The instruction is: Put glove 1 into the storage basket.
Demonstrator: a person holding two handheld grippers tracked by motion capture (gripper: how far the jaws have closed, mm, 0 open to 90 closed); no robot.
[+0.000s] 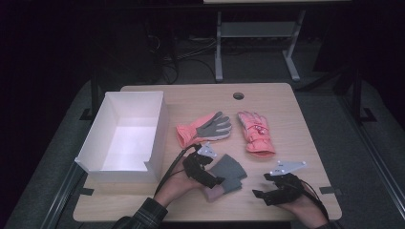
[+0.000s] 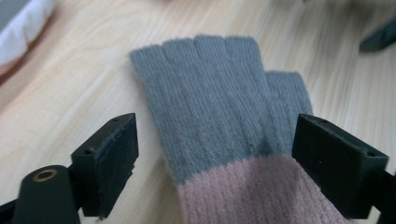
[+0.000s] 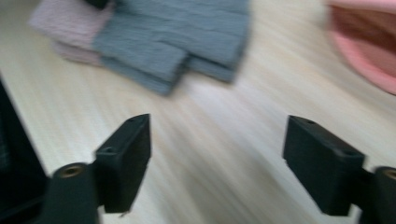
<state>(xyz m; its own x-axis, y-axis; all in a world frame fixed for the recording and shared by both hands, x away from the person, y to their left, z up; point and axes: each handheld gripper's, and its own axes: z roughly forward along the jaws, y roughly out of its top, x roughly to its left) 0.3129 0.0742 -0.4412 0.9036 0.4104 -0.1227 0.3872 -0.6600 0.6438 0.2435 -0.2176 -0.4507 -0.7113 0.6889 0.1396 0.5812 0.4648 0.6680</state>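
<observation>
A grey knit glove with a pale pink cuff [image 1: 228, 172] lies flat near the table's front edge, over a second one like it. My left gripper [image 1: 216, 181] stands open over the cuff end. In the left gripper view the glove [image 2: 219, 107] lies between the spread jaws of the left gripper [image 2: 224, 144], with its fingers pointing away. My right gripper [image 1: 259, 194] is to the right of the gloves, open, above bare wood. In the blurred right gripper view the right gripper [image 3: 219, 154] holds nothing, and the knit gloves [image 3: 177, 42] lie beyond it.
A white open box [image 1: 114, 171] stands at the table's left. Behind the knit gloves lie a pink glove with a grey palm [image 1: 203, 128] and a pink padded glove [image 1: 255, 133], whose cuff [image 3: 369, 51] faces the right gripper. A cable hole [image 1: 238, 95] sits at the back edge.
</observation>
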